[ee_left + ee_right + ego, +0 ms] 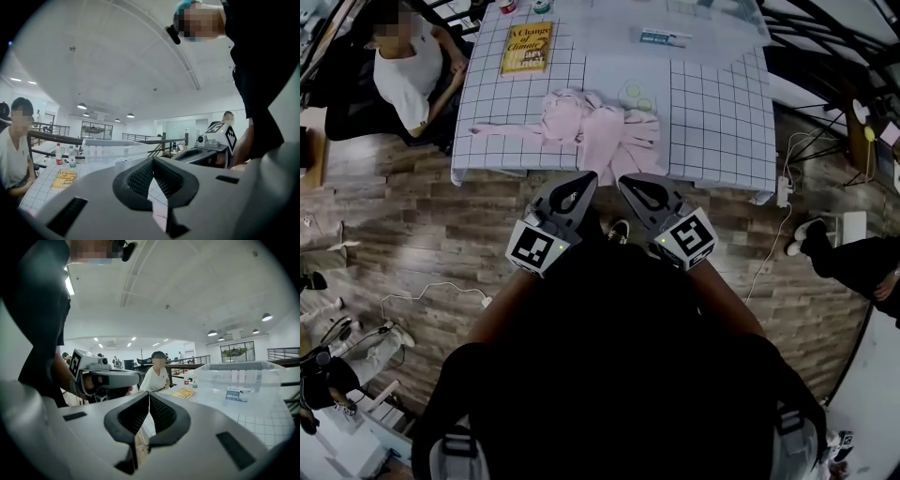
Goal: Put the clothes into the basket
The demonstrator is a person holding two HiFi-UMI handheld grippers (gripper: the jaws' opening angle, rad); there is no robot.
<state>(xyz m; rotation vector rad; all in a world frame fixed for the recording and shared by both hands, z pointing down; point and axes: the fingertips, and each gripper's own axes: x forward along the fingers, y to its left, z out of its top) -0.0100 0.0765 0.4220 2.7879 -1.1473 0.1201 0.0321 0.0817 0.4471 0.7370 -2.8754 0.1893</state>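
A heap of pink clothes (pixel 592 129) lies on the checked tablecloth (pixel 717 112), near the table's front edge, with one sleeve stretched out to the left. Further back stands the clear plastic basket (pixel 675 21), also seen at the right of the right gripper view (pixel 239 380). My left gripper (pixel 589 178) and right gripper (pixel 624 180) hang side by side just in front of the table edge, below the clothes and apart from them. Both are shut with nothing between the jaws, as the left gripper view (pixel 152 160) and the right gripper view (pixel 149 394) show.
A yellow book (pixel 527 47) lies at the table's back left, with bottles (pixel 64 157) behind it. A person in white (pixel 408 70) sits at the left end. Two small round things (pixel 636 94) lie beside the clothes. Cables and a power strip (pixel 784 192) lie on the wooden floor.
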